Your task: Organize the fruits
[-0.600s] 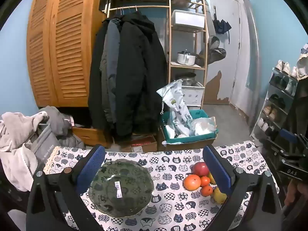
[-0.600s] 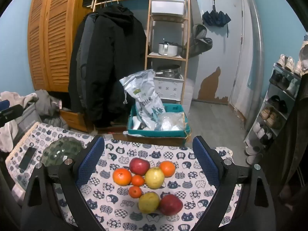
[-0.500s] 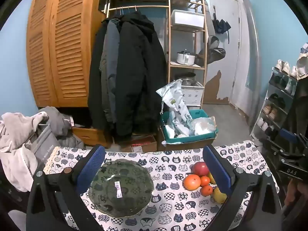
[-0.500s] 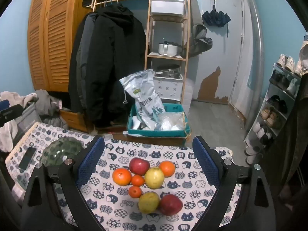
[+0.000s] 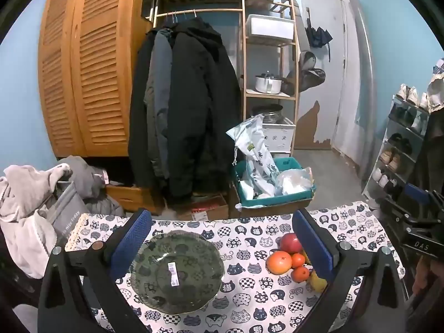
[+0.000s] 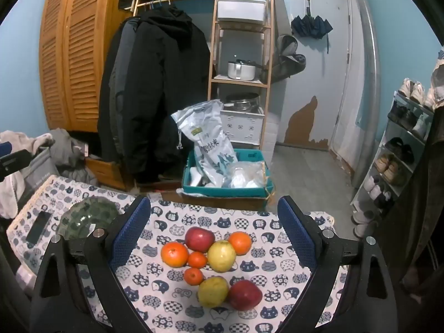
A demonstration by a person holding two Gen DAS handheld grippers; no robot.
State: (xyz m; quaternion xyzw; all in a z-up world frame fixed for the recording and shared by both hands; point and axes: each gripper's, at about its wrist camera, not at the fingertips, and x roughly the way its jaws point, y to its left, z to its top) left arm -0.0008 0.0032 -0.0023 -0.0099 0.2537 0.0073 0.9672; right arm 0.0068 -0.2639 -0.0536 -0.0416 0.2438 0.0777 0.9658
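Teal crate [image 6: 227,190] on the floor beyond the table [image 6: 166,302]: a printed sack and plastic bags inside. Green glass bowl [image 5: 177,272] below my left gripper [image 5: 222,244]: empty, sticker only. Fruits [image 6: 213,260] clustered loose on the cloth under my right gripper [image 6: 213,236]. Both my grippers' fingers spread wide, grasping nothing.

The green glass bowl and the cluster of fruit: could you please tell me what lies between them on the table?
Nothing: in the left wrist view only bare cat-print tablecloth separates the green glass bowl from the fruit.
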